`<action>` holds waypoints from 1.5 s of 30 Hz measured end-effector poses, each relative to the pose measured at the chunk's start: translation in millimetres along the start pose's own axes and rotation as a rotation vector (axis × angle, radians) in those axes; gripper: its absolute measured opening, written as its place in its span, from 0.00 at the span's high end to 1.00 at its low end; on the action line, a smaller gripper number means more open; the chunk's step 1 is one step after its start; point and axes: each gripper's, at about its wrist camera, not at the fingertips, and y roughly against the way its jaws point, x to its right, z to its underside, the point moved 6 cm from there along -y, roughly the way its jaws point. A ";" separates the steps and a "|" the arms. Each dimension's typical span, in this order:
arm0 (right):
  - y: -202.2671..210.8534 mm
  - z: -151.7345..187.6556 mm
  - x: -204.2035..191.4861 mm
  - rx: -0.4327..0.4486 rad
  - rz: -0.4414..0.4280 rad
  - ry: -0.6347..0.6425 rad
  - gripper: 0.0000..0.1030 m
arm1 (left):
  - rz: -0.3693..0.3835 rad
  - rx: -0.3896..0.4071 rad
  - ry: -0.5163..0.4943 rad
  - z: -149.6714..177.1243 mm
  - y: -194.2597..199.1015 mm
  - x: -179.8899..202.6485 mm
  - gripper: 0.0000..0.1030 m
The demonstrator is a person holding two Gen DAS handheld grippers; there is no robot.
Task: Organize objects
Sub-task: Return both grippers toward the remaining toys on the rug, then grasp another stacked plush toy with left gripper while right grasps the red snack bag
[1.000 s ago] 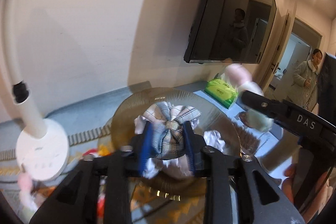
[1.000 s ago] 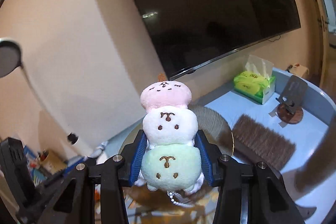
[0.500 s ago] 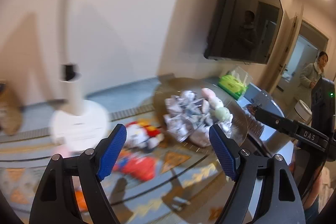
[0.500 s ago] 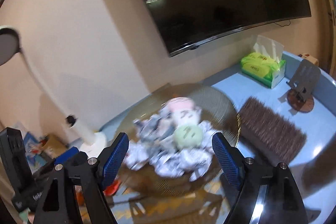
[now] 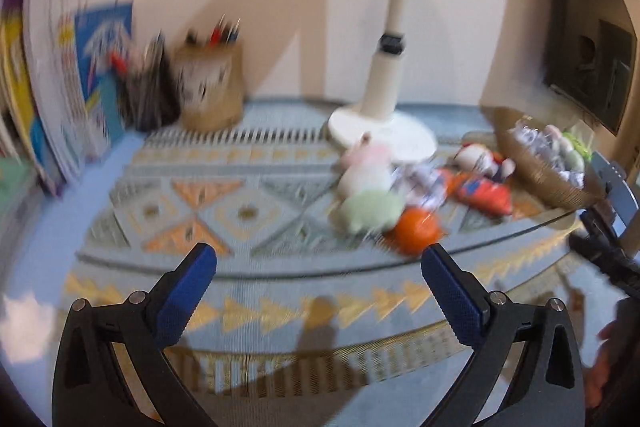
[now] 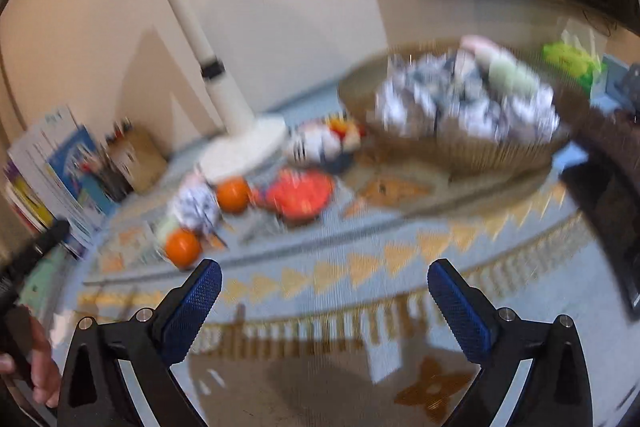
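Sitting in the woven basket (image 6: 472, 147) at the right of the patterned mat (image 5: 248, 211), the stacked plush (image 6: 500, 67) lies tilted on the crumpled cloth bundles (image 6: 460, 107), its long axis running from the pink end at upper left to the green end at lower right in my right view; blur hides which way its faces look. A second ago that plush stood upright between my right fingers and a plaid bundle sat between my left ones; now both lie in the basket and nothing is between either pair.

My left gripper (image 5: 318, 265) is opening, its blue fingers (image 5: 188, 291) spread wide over bare mat. My right gripper (image 6: 324, 279) is opening too, fingers (image 6: 456, 303) wide apart.

Loose on the mat beside the basket are a red toy (image 6: 300, 193), two orange balls (image 6: 182, 247), another cloth bundle (image 6: 196, 203) and what may be a pink-and-green plush (image 5: 368, 187), smeared by motion. The lamp base (image 5: 384, 135) stands behind them. Both views have swung from wall and screen toward the surface. A pen holder (image 5: 212, 87) and books (image 5: 72, 67) stand at the far left.
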 end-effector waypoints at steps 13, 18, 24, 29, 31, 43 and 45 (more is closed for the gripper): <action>7.8 5.6 -21.3 0.091 0.203 0.212 0.00 | 0.034 0.006 0.014 4.8 -4.6 5.3 0.01; 3.8 2.6 -13.8 0.069 0.187 0.170 0.00 | 0.038 -0.019 0.019 7.9 -9.5 3.8 0.01; -8.9 4.0 -14.2 0.004 0.174 0.176 0.00 | 0.033 -0.079 0.012 5.8 -18.4 3.8 0.02; -22.1 7.5 -25.1 -0.098 0.090 0.234 0.00 | 0.130 -0.150 0.000 -24.0 -33.3 13.8 0.02; -16.9 -4.1 -28.5 -0.076 0.075 0.243 0.00 | 0.172 -0.200 -0.008 -35.8 -50.9 20.4 0.02; -96.7 -47.0 -30.0 -0.245 -0.027 0.270 0.22 | 0.286 -0.322 -0.105 -35.9 -121.4 55.7 0.21; -108.2 -50.1 -29.1 -0.241 0.012 0.280 0.22 | 0.292 -0.303 -0.115 -38.1 -124.0 56.6 0.24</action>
